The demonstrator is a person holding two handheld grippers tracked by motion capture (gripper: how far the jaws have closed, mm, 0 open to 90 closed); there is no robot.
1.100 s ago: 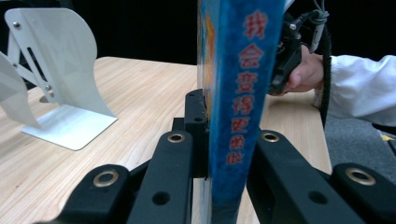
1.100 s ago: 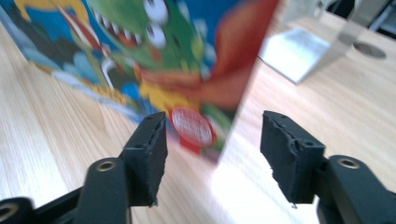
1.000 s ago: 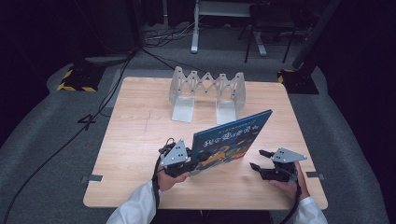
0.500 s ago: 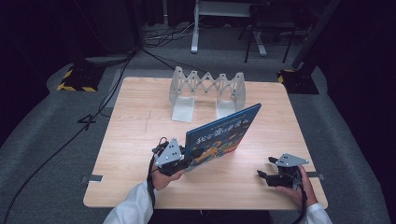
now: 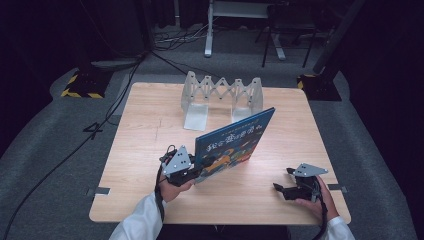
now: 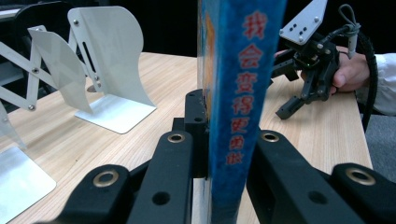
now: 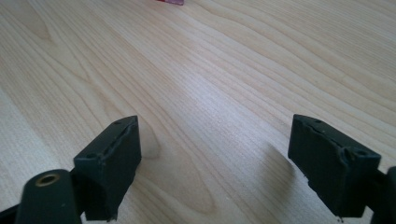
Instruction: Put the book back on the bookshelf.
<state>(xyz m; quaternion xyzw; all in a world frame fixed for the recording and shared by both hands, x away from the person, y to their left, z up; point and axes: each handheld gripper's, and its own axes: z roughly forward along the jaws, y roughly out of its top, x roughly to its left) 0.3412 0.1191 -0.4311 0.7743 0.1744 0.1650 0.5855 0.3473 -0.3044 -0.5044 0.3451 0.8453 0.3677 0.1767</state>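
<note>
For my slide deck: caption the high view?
Left gripper holds a blue book upright on the table; right gripper open.

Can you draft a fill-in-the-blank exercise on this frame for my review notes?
1. The left hand-held gripper is shut on the ____ book.
2. The right hand-held gripper has just been opening, and between its jaws is ____.
3. The metal rack stands ____ the book, toward the table's far edge.

Missing words: blue; nothing; behind

You've got a glossy blue book [image 5: 234, 144] cover, matt black plastic jaws, pale smooth-grained wood table [image 5: 150, 120], satin white metal rack [image 5: 222, 97].
</note>
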